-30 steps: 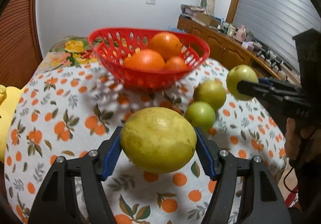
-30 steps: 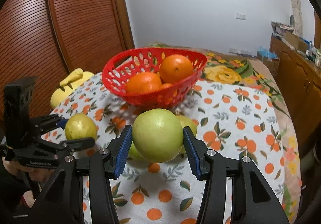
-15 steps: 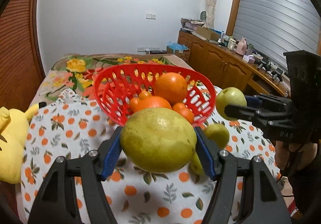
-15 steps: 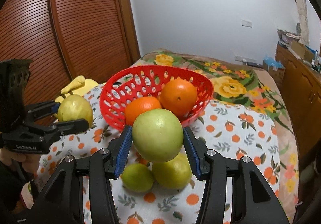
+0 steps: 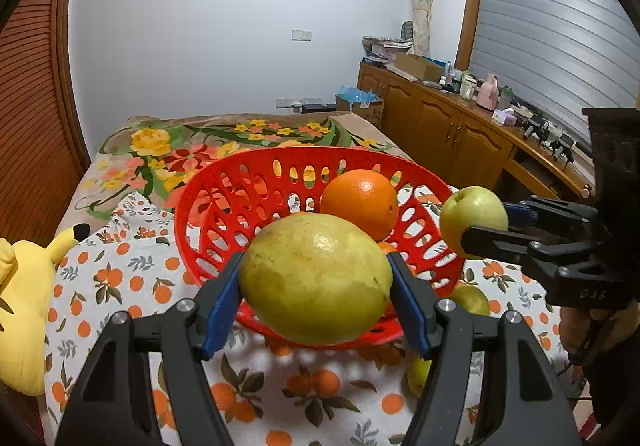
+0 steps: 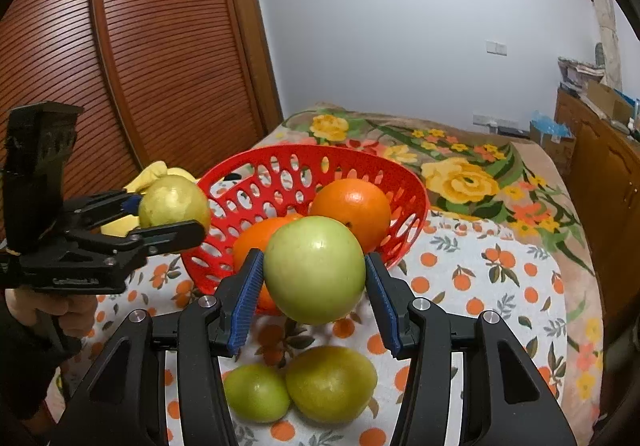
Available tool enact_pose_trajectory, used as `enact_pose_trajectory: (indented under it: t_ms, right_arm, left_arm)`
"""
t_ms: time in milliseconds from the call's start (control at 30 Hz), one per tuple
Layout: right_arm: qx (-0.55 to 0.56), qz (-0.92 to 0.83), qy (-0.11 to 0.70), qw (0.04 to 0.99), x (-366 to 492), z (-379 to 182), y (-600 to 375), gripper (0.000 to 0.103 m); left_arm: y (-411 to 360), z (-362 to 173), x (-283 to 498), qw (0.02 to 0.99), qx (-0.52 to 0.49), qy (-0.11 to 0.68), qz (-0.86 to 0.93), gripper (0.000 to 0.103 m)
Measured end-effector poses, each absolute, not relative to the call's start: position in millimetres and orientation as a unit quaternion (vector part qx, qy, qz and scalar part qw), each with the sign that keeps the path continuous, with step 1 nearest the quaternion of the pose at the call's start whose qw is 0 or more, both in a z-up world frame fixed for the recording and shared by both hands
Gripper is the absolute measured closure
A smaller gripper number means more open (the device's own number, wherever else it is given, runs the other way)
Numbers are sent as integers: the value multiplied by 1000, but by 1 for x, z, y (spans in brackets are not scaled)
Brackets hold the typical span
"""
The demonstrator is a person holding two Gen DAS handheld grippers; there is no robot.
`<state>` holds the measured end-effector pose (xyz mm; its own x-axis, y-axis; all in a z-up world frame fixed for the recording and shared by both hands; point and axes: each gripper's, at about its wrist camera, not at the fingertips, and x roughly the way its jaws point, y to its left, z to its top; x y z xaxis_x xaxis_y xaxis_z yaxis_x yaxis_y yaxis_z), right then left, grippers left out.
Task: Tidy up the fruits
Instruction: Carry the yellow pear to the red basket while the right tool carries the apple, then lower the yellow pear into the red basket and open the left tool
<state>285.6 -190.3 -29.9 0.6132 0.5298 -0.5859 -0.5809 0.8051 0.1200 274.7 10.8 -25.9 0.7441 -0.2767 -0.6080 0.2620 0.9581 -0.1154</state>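
The left gripper [image 5: 316,282] is clamped on a big yellow-green pear [image 5: 316,278], its blue pads pressed against both sides, jaws about half open around the fruit. Just ahead of its fingertips sits the red basket [image 5: 224,206], with an orange [image 5: 359,202] inside.

The right gripper [image 6: 314,282] is closed on a round green apple [image 6: 315,270], jaws narrower, pads touching both flanks. The basket lies straight ahead of it, holding two oranges; the nearer orange [image 6: 256,234] is just behind the apple. Below its fingers, two green fruits [image 6: 300,386] lie touching each other on the orange-print cloth [image 6: 480,286]. A yellow plush toy [image 5: 20,298] lies off to the left gripper's left.
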Motion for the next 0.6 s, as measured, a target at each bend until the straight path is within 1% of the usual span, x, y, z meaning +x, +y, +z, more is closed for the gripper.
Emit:
enact_pose_trajectory:
  t_ms: [600]
  right_arm:
    - [-61,311,317,894,303,-36,-177,51]
  left_arm:
    - [18,-41,313,928,-14,352,-121,34]
